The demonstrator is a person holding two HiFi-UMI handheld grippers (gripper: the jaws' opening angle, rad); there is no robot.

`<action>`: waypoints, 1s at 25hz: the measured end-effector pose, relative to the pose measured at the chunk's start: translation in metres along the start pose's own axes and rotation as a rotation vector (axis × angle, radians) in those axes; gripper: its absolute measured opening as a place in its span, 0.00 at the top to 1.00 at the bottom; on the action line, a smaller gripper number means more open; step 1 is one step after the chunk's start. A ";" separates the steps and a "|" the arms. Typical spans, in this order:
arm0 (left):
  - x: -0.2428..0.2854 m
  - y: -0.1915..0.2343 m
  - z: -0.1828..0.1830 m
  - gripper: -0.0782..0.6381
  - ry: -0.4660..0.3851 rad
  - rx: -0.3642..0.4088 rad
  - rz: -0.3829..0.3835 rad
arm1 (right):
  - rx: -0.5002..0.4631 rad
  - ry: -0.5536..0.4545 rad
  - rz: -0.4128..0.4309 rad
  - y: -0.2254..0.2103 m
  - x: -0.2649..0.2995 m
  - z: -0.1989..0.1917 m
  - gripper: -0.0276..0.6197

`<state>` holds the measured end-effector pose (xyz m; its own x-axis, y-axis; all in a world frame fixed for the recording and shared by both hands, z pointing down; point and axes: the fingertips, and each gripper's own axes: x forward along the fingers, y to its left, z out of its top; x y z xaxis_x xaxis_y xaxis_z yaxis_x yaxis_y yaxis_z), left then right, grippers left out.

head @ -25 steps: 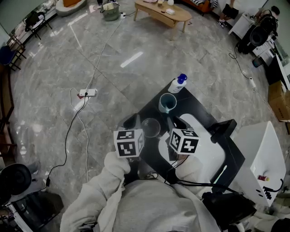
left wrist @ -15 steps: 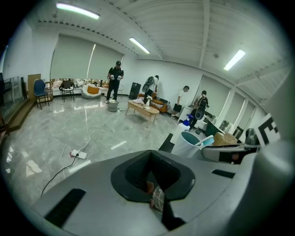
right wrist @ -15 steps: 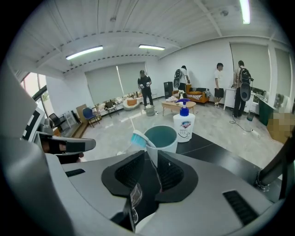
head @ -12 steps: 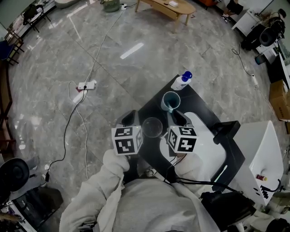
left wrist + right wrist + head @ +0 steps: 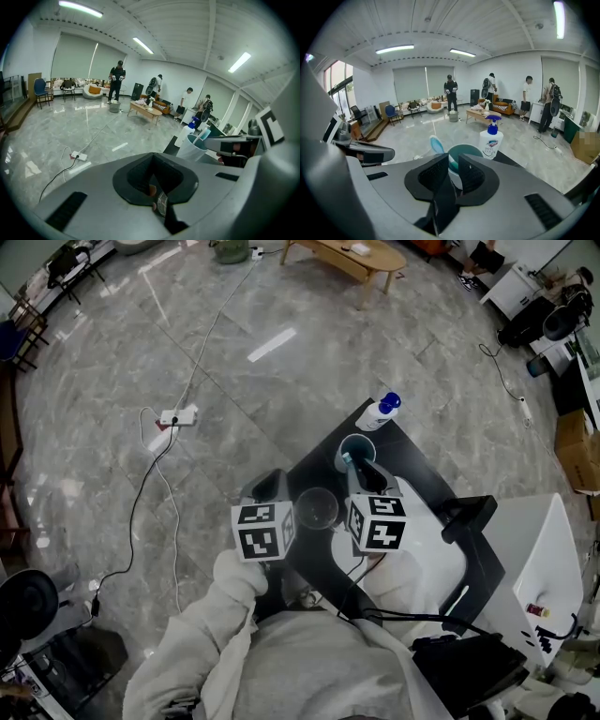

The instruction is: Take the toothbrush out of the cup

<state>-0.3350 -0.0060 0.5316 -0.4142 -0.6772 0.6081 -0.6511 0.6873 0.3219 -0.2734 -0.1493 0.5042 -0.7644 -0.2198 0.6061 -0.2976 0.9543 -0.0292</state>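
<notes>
Right tool: jaws partly apart and just been closing, with a narrow gap left. The near rim of the round cup, pale outside and teal inside, shows in that gap, and the pads aren't seen pressing on anything. Left tool: jaws drawn together, nothing gripped, sitting level with the right tool and to its left.

Around:
- A clear glass tumbler stands between the two tools, just left of the right tool and close to its side.
- A white plastic soap bottle with a blue pump stands just past the cup, ahead and slightly right of the right tool, apart from the cup.
- A white flat panel lies right of the right tool.
- A black boxy stand sits further right.

Nothing stands between the right tool's tips and the cup.

Edges and room: the cup is near the far corner of the black surface, and the bottle is right at that corner. Past the edge is open grey marble floor, with a white power strip on a cable well off to the left. A low wooden table and standing people are far across the room.

Toothbrush: it stands in the cup, leaning left. The oval light-blue head sticks up above the rim, just left of the right tool's left jaw, and the handle runs down behind that jaw. Can't tell whether the handle lies between the pads.
</notes>
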 end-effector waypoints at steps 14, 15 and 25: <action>0.018 0.009 0.006 0.89 0.006 -0.030 -0.004 | -0.100 0.048 0.098 0.019 0.013 0.005 0.84; 0.019 0.008 0.006 0.89 0.006 -0.031 -0.005 | -0.116 0.050 0.096 0.020 0.014 0.005 0.84; 0.023 0.013 0.006 0.89 0.006 -0.050 0.002 | -0.207 0.060 0.097 0.026 0.023 0.012 0.84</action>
<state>-0.3566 -0.0146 0.5451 -0.4119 -0.6743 0.6128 -0.6177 0.7011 0.3563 -0.3059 -0.1317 0.5075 -0.7463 -0.1182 0.6551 -0.0960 0.9929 0.0698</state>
